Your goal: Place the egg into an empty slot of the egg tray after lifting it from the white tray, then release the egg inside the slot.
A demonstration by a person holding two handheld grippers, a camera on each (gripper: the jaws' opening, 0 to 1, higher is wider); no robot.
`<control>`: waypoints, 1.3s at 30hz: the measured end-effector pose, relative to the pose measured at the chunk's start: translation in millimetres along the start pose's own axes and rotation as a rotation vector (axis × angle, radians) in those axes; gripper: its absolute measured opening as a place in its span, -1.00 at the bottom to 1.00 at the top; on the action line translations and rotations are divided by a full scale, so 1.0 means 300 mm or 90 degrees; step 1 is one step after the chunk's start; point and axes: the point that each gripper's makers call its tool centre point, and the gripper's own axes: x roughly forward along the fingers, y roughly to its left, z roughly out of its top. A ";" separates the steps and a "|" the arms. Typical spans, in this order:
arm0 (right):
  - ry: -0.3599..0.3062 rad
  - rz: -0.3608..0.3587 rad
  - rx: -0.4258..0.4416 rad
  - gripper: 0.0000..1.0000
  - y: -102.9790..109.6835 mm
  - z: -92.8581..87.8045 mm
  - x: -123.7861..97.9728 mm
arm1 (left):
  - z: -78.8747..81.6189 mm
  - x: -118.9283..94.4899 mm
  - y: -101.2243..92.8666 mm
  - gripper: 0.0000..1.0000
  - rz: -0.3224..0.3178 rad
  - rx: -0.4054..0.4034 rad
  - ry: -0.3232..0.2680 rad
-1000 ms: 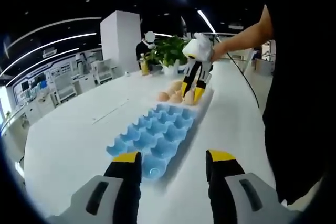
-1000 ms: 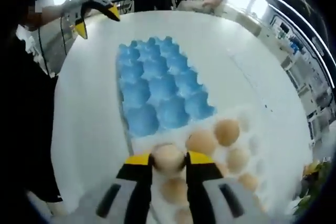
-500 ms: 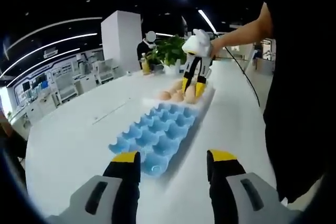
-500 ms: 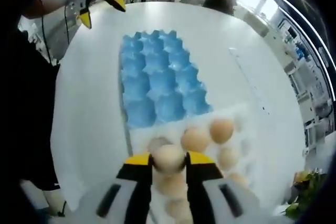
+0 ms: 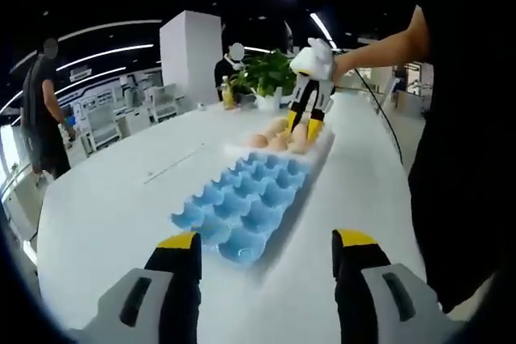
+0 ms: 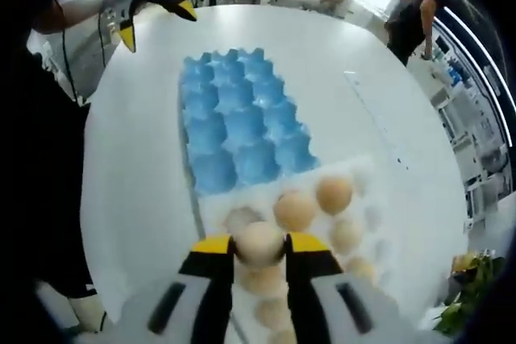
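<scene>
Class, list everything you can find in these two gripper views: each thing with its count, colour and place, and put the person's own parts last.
Egg tray: one, blue, on the table, all slots empty.
White tray: one, white, butted against the blue tray's end.
Held egg: one, pale tan, between the right gripper's jaws above the white tray.
Other eggs: at least five, tan, in the white tray; an exact count is unclear.
Table: one, white, under both trays.
Plant: one, green, at the table's far end.
Bystanders: at least two, dark clothes, beside the table.
Left gripper: one, black with yellow tips, open, near the blue tray's end.
Right gripper: one, same colours, shut on the egg.
</scene>
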 end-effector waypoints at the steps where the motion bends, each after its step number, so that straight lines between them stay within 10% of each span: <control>1: 0.000 -0.001 0.002 -0.51 -0.001 -0.001 0.000 | -0.001 -0.001 0.003 0.34 0.000 -0.001 0.001; 39: -0.030 0.026 -0.039 -0.51 0.066 0.211 0.037 | -0.025 -0.014 0.034 0.27 -0.008 0.007 -0.009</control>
